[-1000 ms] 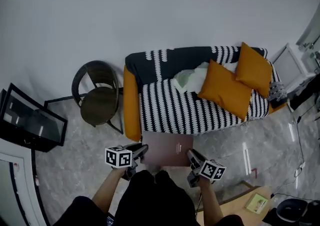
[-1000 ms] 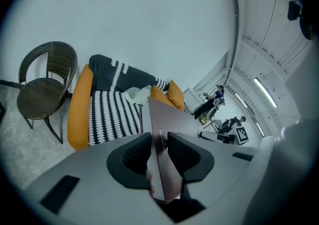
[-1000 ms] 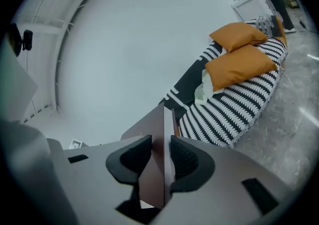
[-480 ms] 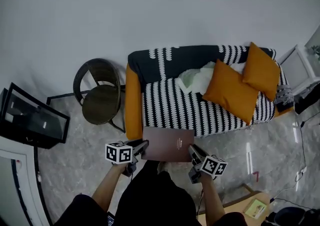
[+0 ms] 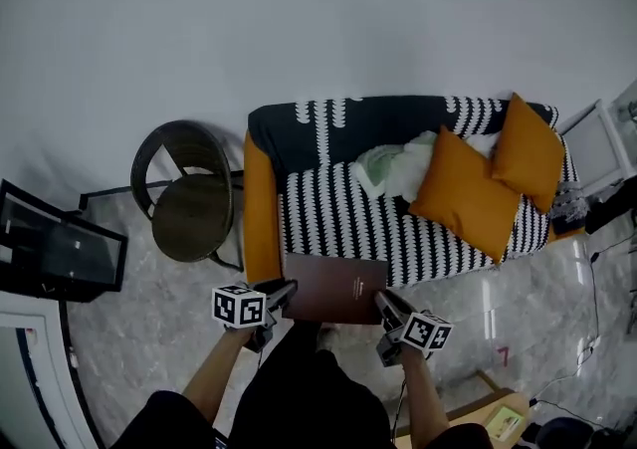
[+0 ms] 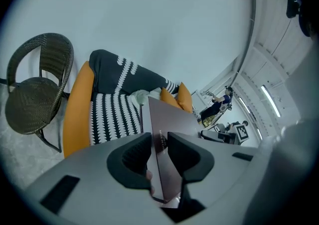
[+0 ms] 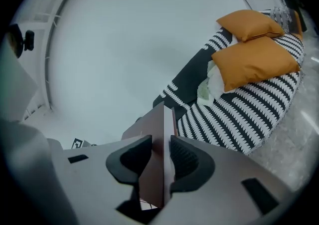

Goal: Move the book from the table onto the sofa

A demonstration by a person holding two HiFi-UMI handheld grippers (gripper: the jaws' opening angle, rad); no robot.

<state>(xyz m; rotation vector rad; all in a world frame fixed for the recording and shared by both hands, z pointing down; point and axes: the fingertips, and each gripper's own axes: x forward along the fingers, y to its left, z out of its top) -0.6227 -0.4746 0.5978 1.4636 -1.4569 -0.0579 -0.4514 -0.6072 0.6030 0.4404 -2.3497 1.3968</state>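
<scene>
A dark brown book point(image 5: 335, 288) hangs level between my two grippers, just over the front edge of the sofa point(image 5: 338, 218). My left gripper point(image 5: 282, 294) is shut on the book's left edge, and my right gripper point(image 5: 383, 304) is shut on its right edge. In the left gripper view the book point(image 6: 167, 124) stands edge-on between the pads of my left gripper point(image 6: 159, 151), with the sofa point(image 6: 112, 112) beyond. In the right gripper view the book point(image 7: 159, 144) is pinched by my right gripper point(image 7: 161, 156).
The sofa has a black-and-white cover, orange sides point(image 5: 261, 213), two orange cushions point(image 5: 468, 193) and a pale green cloth point(image 5: 393, 166) at its right half. A dark wicker chair point(image 5: 189, 203) stands left of it. A table corner point(image 5: 503, 417) shows at lower right.
Both grippers have carried the book forward and slightly down toward the sofa; its far edge now overlaps the seat's front edge. The grips are unchanged.
</scene>
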